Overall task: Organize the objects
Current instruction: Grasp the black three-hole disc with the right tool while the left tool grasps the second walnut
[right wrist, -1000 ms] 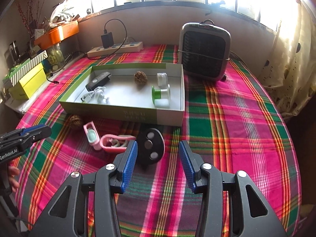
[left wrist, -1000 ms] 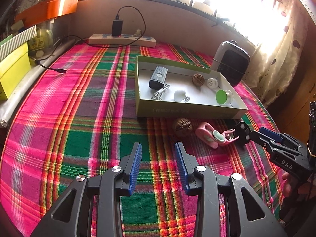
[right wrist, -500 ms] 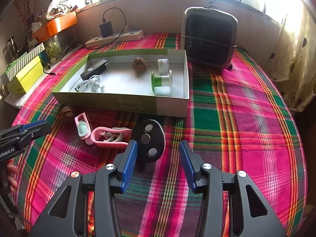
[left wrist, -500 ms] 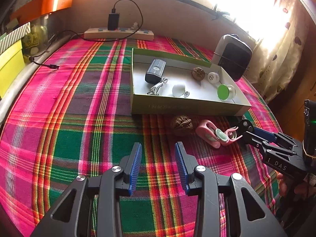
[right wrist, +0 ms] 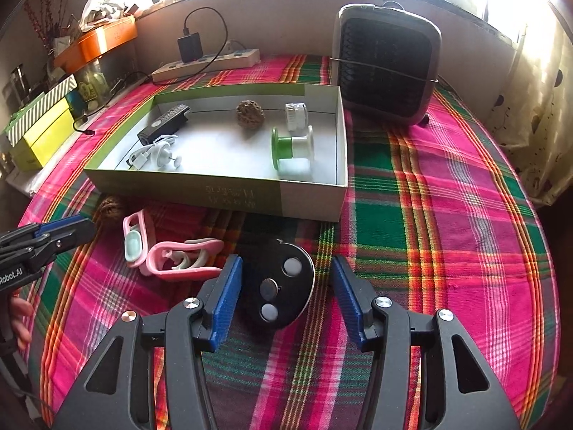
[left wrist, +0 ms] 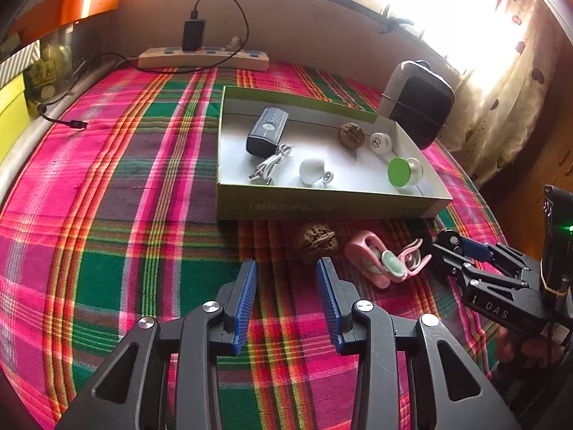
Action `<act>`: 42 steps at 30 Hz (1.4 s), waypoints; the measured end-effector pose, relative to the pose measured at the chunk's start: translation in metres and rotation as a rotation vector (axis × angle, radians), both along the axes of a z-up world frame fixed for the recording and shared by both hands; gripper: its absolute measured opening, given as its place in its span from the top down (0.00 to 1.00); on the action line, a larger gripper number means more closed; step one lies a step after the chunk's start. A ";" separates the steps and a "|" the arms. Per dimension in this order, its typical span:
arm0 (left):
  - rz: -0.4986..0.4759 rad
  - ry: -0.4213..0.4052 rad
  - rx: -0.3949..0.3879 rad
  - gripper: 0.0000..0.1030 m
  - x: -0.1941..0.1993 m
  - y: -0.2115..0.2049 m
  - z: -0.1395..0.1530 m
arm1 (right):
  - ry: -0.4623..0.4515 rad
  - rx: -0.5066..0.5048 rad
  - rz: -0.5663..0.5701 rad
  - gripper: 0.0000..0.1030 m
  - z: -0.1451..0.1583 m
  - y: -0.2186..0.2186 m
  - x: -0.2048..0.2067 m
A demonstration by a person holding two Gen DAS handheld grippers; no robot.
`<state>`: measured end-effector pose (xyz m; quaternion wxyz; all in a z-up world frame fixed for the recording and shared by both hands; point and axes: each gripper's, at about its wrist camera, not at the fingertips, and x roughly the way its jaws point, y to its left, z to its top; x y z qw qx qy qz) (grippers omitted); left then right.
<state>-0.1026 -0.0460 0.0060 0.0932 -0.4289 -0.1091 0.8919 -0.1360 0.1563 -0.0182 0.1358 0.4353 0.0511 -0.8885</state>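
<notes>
A: Where is the black disc (right wrist: 277, 283)?
B: On the plaid tabletop (right wrist: 447, 215), near side of the green box (right wrist: 215, 193), between the pads of the right tool (right wrist: 283, 299). Its jaws are opening, neither pad pressing the disc.
A: And left of it?
B: A pink clip (right wrist: 182, 259), a pink case (right wrist: 136, 238), then a walnut (left wrist: 317, 242).
A: The left tool (left wrist: 286, 301)?
B: Apart, nothing between, over bare cloth near the walnut.
</notes>
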 end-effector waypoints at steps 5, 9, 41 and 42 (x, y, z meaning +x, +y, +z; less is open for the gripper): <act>-0.018 0.004 -0.002 0.65 -0.005 0.007 0.002 | 0.010 0.018 -0.009 0.50 0.000 0.004 0.004; -0.029 0.000 -0.010 0.64 -0.011 0.012 0.003 | 0.014 0.028 -0.007 0.50 0.000 0.007 0.007; -0.019 -0.007 -0.059 0.67 -0.029 0.027 -0.001 | 0.019 0.018 -0.029 0.65 0.001 0.030 0.003; -0.016 -0.007 -0.065 0.69 -0.028 0.027 -0.001 | 0.019 0.018 -0.029 0.65 0.002 0.030 0.003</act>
